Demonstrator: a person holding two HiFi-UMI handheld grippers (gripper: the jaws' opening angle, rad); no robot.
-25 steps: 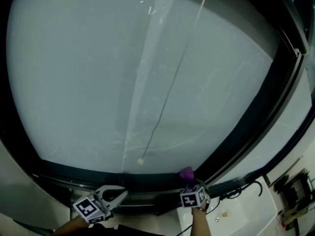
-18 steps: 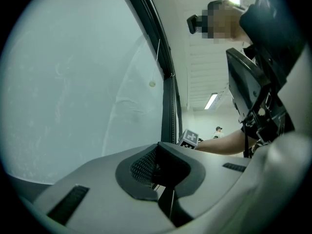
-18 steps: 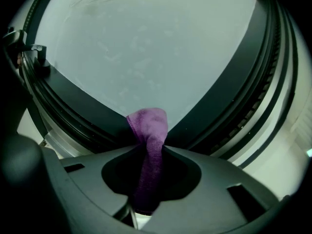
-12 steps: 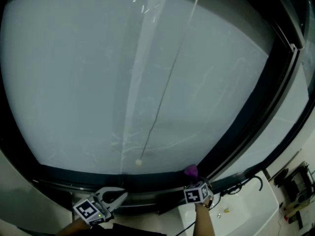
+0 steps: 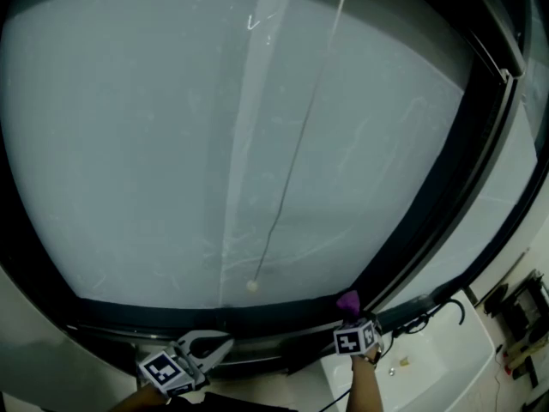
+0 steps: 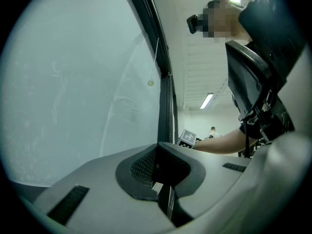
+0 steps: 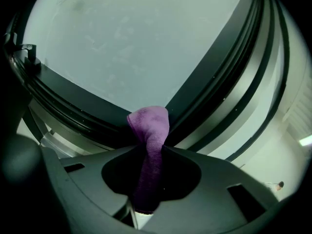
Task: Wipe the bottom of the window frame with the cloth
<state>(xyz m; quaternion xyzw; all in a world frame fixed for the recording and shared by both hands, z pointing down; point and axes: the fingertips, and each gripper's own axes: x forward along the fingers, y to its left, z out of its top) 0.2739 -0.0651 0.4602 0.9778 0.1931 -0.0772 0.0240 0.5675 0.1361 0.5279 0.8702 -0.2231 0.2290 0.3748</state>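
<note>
At the lower right corner of the window frame (image 5: 154,309), the right gripper (image 5: 349,313) pinched a purple cloth (image 5: 347,301), its bunched end up against the bottom rail. Across the frame's glass hung a thin cord (image 5: 292,157), its bead (image 5: 252,287) just above the rail. Below the rail, well left of the cloth, the left gripper (image 5: 225,343) hovered with its jaws pressed together and nothing between them.

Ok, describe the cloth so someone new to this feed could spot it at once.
Start at the big pale window pane, drop to the dark bottom frame, and follow it right to the corner where the upright bar meets it. There a purple cloth sticks up, pinched in the right gripper. It is the only purple thing; the nearby cord bead is small, round and pale.
</note>
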